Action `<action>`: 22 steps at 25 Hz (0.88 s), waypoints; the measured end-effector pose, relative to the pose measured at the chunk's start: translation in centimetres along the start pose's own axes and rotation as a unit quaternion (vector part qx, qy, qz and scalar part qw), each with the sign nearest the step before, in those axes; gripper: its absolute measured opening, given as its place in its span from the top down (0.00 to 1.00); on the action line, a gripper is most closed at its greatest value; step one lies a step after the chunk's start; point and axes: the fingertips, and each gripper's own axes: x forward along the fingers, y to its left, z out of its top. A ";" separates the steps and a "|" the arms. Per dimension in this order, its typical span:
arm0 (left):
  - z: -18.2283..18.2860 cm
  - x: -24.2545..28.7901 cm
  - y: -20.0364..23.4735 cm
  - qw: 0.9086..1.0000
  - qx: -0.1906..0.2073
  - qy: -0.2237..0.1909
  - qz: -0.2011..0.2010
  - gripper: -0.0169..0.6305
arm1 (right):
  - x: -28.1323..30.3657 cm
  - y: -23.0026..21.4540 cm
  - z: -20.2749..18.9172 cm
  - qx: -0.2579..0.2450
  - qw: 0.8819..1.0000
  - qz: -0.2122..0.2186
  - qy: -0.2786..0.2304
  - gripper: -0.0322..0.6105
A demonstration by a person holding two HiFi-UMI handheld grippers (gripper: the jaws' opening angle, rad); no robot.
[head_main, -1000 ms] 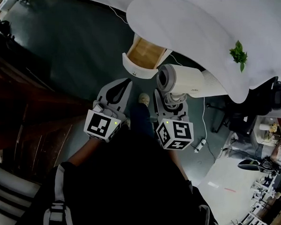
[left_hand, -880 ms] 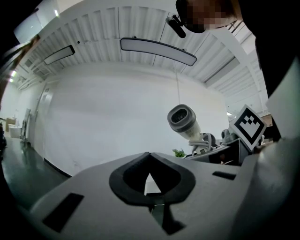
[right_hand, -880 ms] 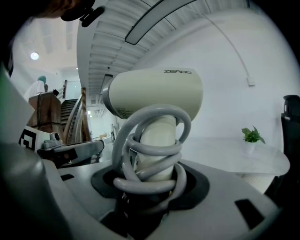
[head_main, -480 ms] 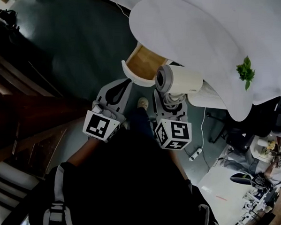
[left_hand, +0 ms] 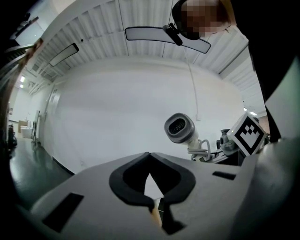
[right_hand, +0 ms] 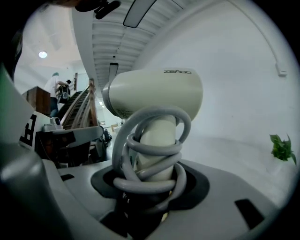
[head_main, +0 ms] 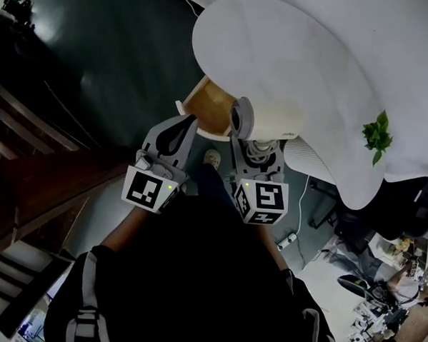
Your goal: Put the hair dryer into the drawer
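Observation:
A cream hair dryer (head_main: 272, 120), its grey cord wound round the handle, stands upright in my right gripper (head_main: 256, 147), which is shut on the wrapped handle. Its nozzle points left, just right of the open white drawer (head_main: 202, 100) with a wooden bottom. In the right gripper view the dryer (right_hand: 154, 91) fills the middle above my gripper (right_hand: 151, 182). My left gripper (head_main: 186, 124) is shut and holds nothing; its tip hangs at the drawer's front edge. From the left gripper view (left_hand: 149, 157) the dryer (left_hand: 180, 129) shows at the right.
The drawer hangs under a curved white table (head_main: 306, 57) with a small green plant (head_main: 377, 135) on it. A wooden stair rail (head_main: 35, 172) runs at the left. The person's shoe (head_main: 212, 158) stands on the dark floor between the grippers. A power strip (head_main: 287, 242) lies lower right.
Both grippers have come nearer to the drawer. The dryer, still held, now sits close beside the drawer's right side. The left gripper's tip has reached the drawer's front.

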 end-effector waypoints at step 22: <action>-5.2 4.5 3.4 0.996 -0.030 0.083 0.015 0.96 | 7.5 -0.9 -5.1 0.016 0.996 0.046 0.079 0.55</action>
